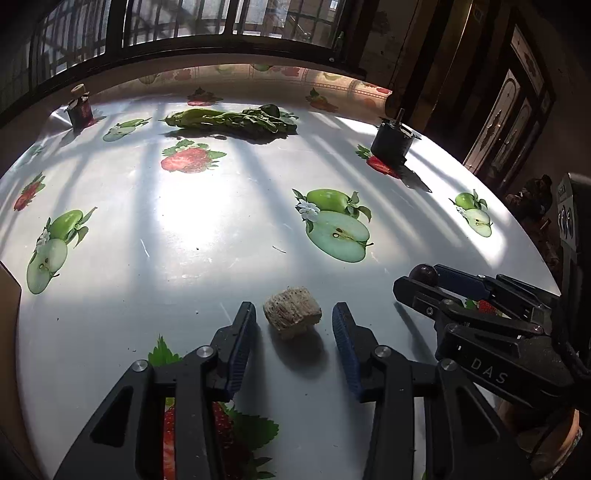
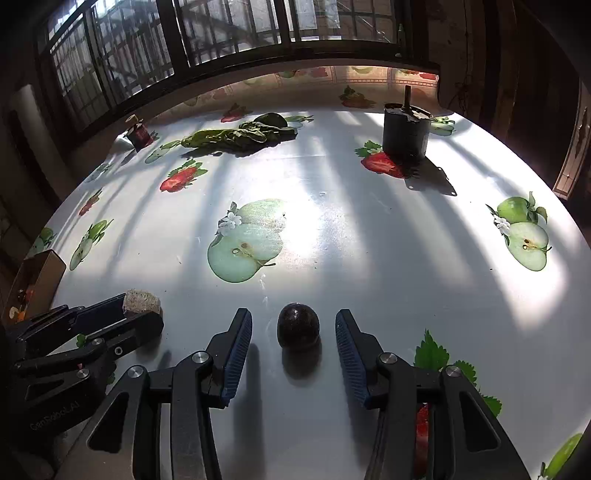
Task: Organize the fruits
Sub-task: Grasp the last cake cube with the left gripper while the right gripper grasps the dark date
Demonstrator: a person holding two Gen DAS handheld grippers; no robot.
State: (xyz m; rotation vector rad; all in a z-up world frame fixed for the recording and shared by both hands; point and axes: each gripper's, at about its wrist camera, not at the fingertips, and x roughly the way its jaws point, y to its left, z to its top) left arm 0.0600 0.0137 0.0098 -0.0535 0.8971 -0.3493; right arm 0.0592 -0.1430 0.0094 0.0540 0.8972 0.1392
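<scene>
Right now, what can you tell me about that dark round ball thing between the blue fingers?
The dark round fruit is small, nearly black with a purplish-brown, faintly speckled, slightly glossy skin. It looks whole and sits on the white fruit-print tablecloth, casting a shadow toward the camera. It lies between the open blue-padded fingers of the right gripper, with a gap on each side, so nothing but the cloth touches it.

Hard daylight enters through the barred window [image 1: 184,29] at the top of both frames, laying striped shadows and a blown-out glare patch across the glossy white fruit-printed bench [image 2: 369,258]. Corners fall dark; fisheye curvature bends the edges. Focus stays sharp.
</scene>
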